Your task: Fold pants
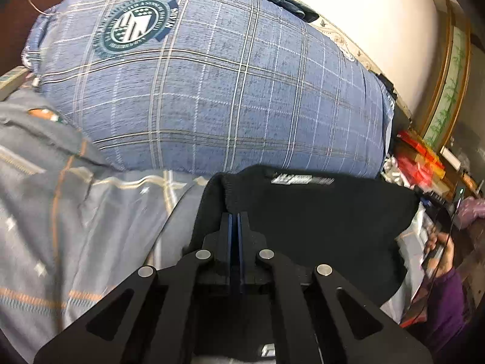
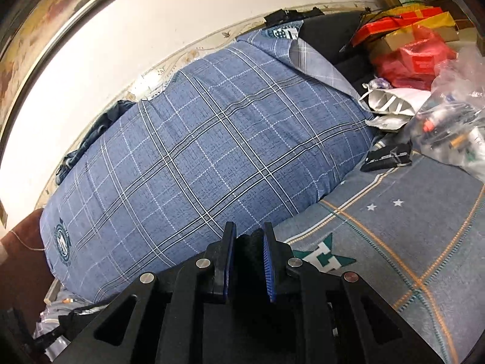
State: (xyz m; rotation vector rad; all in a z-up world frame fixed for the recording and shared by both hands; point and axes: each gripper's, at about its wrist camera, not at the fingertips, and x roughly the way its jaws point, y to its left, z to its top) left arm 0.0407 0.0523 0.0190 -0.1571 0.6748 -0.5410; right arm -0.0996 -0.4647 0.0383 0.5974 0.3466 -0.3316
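Note:
The black pants (image 1: 318,221) hang spread in front of the left wrist view, with a white label near the top edge. My left gripper (image 1: 235,217) is shut on the ribbed edge of the pants at their upper left corner. In the right wrist view, my right gripper (image 2: 248,236) is shut on a thick bunch of black pants fabric (image 2: 249,257) held between its blue pads; the rest of the pants is hidden under the gripper. Both grippers are above the bed.
A big blue plaid quilt (image 1: 212,91) lies rolled along the wall, also in the right wrist view (image 2: 212,157). The grey bedsheet (image 2: 394,227) has orange lines. Red boxes and plastic bags (image 2: 424,60) pile at the bed's right end. A person's hand (image 1: 439,248) shows at right.

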